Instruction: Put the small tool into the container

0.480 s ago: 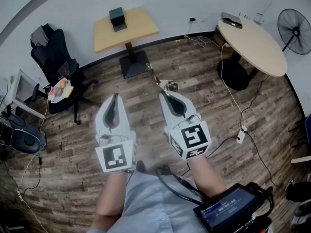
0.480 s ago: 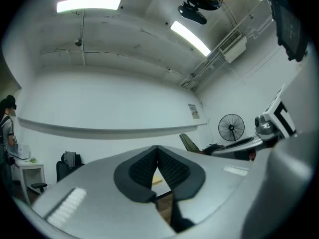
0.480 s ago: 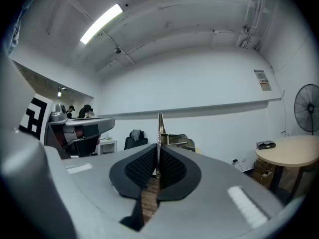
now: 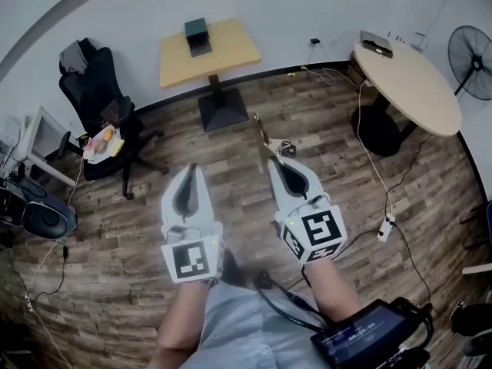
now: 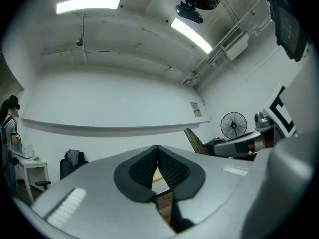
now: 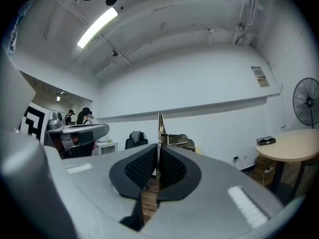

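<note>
While the left tool (image 4: 191,167) hangs shut and empty, with its pads meeting at the tips and nothing between them in the left gripper view (image 5: 157,148), it sits almost straight below the dark box (image 4: 197,35) in the head view. That box stands on the square table (image 4: 231,52) across the wooden floor and is most likely the container.

The right tool (image 4: 273,160) is clamped on the thin metal piece (image 4: 263,133), so this hand has to make the trip. From the right tool the box lies ahead and off to the left, well apart, with open floor between. The piece's long axis runs on out of the jaws, away from the person and leaning slightly left, so it already points roughly toward the square table. The coming move looks like a long carry forward and leftward, not a turn of the wrist.

Only the head view shows the box and the way to it. The right gripper view (image 6: 158,147) shows the grip itself. There the metal piece (image 6: 160,128) stands edge-on between closed pads, with a small bracket jutting to its right. Farther right are the round table (image 4: 407,83) and the fan (image 4: 477,68), both away from the path.
</note>
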### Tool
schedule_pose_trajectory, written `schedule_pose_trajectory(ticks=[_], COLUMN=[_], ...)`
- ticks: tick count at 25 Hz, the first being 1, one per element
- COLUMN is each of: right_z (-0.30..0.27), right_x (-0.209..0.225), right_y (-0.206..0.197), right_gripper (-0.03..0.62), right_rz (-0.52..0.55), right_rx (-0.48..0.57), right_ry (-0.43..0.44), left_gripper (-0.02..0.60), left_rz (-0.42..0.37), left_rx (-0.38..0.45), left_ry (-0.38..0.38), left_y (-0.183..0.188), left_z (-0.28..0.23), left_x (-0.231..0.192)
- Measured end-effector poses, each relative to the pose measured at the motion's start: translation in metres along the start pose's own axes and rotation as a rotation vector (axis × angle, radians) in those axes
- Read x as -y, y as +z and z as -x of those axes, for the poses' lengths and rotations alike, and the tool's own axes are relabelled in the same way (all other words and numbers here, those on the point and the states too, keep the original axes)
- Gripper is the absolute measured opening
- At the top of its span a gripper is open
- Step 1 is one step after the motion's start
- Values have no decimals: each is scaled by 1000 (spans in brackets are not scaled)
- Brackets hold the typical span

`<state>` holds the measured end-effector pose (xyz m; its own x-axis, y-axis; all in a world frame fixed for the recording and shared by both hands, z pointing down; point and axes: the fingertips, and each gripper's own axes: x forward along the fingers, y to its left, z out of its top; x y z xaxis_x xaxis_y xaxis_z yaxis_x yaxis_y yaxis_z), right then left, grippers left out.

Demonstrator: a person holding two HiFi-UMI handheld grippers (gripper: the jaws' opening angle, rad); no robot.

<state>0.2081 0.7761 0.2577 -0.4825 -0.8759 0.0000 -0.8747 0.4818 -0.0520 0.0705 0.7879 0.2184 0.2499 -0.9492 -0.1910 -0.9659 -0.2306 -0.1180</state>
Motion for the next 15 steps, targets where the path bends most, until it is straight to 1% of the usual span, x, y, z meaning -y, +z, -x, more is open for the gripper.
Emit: schedule_pose_trajectory(ticks=[3,6,10,15], right_z=[-4,-24,-69,-137], right_x=[5,10,18,26], right_y=[-2,-10,-19,-18], right_gripper=[5,5,5,5], right_rz=[-14,-20,-20,-11], right_rx=[-7,-23,-48,-49], right_ry=[4,2,2,-2], left_gripper=[11,11,11,11], left_rz=[-1,10,18,35], left_rx=[-19,-32,-39,-31], left_ry=[13,22,29,18], left_y=[-6,-18,-38,-51], left_z=[-3,-18,-54,-110], left_x=[-5,-19,-46,-83])
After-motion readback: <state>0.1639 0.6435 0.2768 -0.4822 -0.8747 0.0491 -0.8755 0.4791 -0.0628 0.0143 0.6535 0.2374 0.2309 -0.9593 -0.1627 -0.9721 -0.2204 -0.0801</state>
